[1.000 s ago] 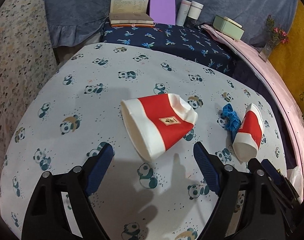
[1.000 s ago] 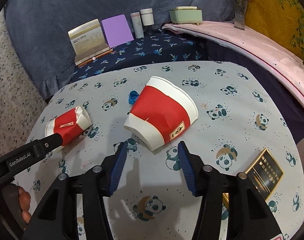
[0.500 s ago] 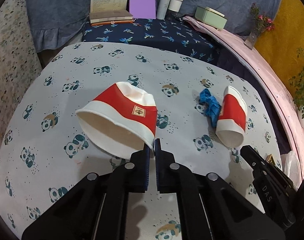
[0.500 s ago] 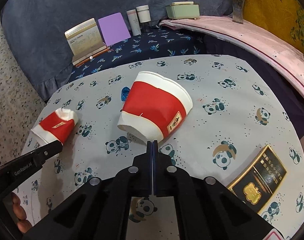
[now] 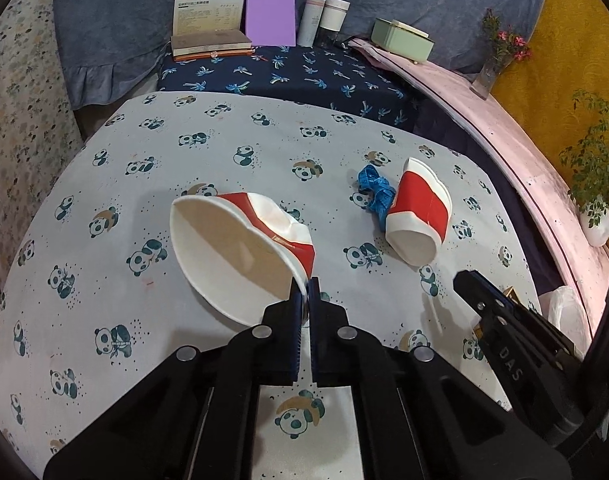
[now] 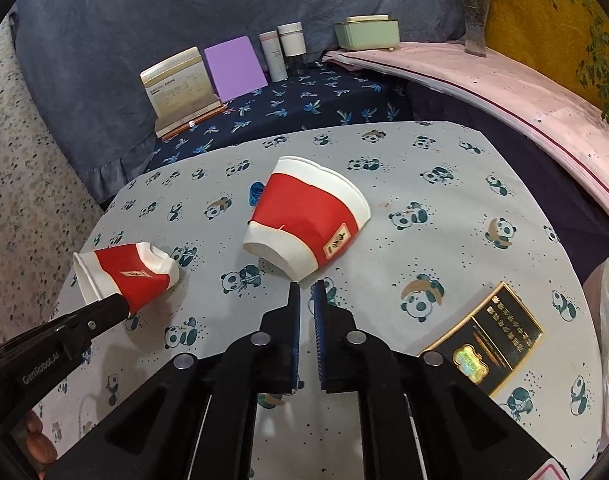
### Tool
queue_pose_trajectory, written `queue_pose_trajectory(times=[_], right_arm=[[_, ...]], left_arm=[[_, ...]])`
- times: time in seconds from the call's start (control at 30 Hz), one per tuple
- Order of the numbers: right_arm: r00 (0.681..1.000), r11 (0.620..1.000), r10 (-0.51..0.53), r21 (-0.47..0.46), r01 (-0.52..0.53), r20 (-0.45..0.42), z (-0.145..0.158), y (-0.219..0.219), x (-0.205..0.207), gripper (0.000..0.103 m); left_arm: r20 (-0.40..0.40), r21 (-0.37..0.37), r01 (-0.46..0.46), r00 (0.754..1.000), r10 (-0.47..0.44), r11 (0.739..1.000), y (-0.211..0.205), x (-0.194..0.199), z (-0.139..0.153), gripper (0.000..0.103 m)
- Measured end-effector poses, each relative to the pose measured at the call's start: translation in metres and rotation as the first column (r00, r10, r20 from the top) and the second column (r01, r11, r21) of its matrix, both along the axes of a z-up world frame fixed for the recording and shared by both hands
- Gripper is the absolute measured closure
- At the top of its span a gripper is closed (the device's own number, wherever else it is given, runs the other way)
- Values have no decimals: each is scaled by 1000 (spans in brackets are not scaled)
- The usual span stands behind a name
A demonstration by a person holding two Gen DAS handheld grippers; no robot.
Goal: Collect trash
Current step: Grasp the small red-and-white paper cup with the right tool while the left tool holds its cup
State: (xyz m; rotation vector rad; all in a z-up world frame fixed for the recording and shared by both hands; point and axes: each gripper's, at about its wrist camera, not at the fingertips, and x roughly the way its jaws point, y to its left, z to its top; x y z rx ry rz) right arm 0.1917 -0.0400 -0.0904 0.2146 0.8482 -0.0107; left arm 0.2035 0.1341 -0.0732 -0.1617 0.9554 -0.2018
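On the panda cloth [image 5: 232,140] lie two cups: left claw [image 5: 303,286] pinches the crumpled cup [image 5: 240,256], right claw [image 6: 307,289] slightly parted, empty.

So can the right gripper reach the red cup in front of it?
Probably yes: the red cup lies just ahead of the right gripper, nothing between, but its jaws need opening wider.

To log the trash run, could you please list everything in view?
Paper cups: two, red-white; crushed cup near-left, second cup lying right of it on panda cloth.
Blue tape: one, beside second cup.
Card: one, black-gold, near-right on cloth.
Box: one, cream, back shelf.
Board: one, purple, back shelf.
Bottles: two, pale, back shelf.
Case: one, green, back ledge.
Vase: one, clear, pink ledge.
Left claw: black, shut on crushed cup's rim.
Right claw: black, narrowly open, empty.
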Motion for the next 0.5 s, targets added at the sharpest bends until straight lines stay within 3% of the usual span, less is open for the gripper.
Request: queue_pose_trajectory(times=[0.1,0.17,0.37,0.4,0.47,0.5], right_arm=[[1000,1000,8,1,-7,-16,-6,4,9,90],[1000,1000,5,0,-5,-14,-9,7,13,74],[1000,1000,-8,-5,8,-17,-18,12,29,72],[1000,1000,-14,-6,14,-21,-19,11,31,74],[999,1000,-29,3,29,-28,-22,8,32,95],[999,999,-37,6,37,-30,-22,6,32,97]], left_arm=[[-8,-3,-5,1000,5,1000,5,-1,-3,100],[-13,-5,-9,1000,9,1000,7,0,-4,100],[-12,-17,-12,1000,12,1000,11,-1,-4,100],[-11,-15,-10,1000,10,1000,10,-1,-3,100],[-11,-14,-6,1000,6,1000,9,-1,-3,100],[-11,-15,-3,1000,3,1000,9,-1,-3,100]])
